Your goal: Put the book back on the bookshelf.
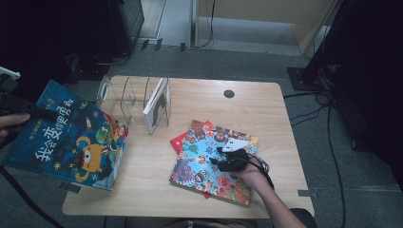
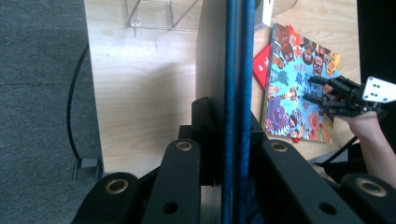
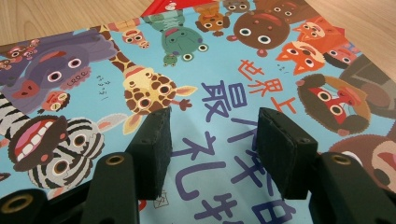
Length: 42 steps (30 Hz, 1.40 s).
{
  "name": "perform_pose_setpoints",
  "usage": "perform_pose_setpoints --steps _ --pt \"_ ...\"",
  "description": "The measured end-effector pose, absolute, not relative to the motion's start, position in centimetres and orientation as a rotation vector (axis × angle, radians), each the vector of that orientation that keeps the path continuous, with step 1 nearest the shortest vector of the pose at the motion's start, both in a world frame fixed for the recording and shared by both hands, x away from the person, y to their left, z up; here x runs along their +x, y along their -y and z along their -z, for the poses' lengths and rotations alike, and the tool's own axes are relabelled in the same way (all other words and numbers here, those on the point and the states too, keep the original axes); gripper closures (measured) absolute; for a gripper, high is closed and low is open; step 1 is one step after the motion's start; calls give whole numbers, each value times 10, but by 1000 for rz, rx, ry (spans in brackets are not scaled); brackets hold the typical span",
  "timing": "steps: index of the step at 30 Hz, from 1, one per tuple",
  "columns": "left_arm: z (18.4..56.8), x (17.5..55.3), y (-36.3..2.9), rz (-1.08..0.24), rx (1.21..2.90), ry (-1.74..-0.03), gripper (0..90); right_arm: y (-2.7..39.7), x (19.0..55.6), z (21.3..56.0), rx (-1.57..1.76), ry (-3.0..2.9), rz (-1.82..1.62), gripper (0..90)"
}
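Observation:
A large blue picture book (image 1: 71, 142) with a monster cover hangs tilted off the table's left edge. My left gripper (image 1: 49, 114) is shut on its top edge. In the left gripper view the book's blue edge (image 2: 236, 70) runs straight up between the closed jaws of my left gripper (image 2: 229, 119). A colourful animal picture book (image 1: 204, 166) lies flat at the table's front right, on top of a red book (image 1: 179, 139). My right gripper (image 1: 223, 154) rests over its cover. In the right gripper view my right gripper (image 3: 212, 144) stands open with nothing between its pads above the animal picture book (image 3: 140, 70).
A clear wire book rack (image 1: 124, 97) stands at the table's back left with one white-edged book (image 1: 158, 105) upright in its right slot. A round cable hole (image 1: 229, 93) is at the back. Cables and dark equipment stands lie on the grey floor around the wooden table (image 1: 152, 175).

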State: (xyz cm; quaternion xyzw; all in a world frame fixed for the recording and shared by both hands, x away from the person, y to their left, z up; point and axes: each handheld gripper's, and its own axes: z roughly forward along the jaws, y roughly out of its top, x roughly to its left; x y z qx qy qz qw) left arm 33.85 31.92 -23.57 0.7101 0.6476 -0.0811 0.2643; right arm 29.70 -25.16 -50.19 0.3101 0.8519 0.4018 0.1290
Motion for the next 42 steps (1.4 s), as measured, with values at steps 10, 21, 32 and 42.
perform_pose_setpoints --steps 10,21,32,42 --pt "238 365 -321 195 1922 -1822 835 251 298 502 901 -2473 -1168 457" --pt "232 388 -318 165 1907 -1850 835 251 297 502 901 -2472 -1167 457" --pt "225 410 -312 157 1917 -1859 835 251 297 502 895 -2473 -1167 457" --pt "222 433 -305 148 1917 -1858 834 251 297 502 901 -2470 -1166 461"
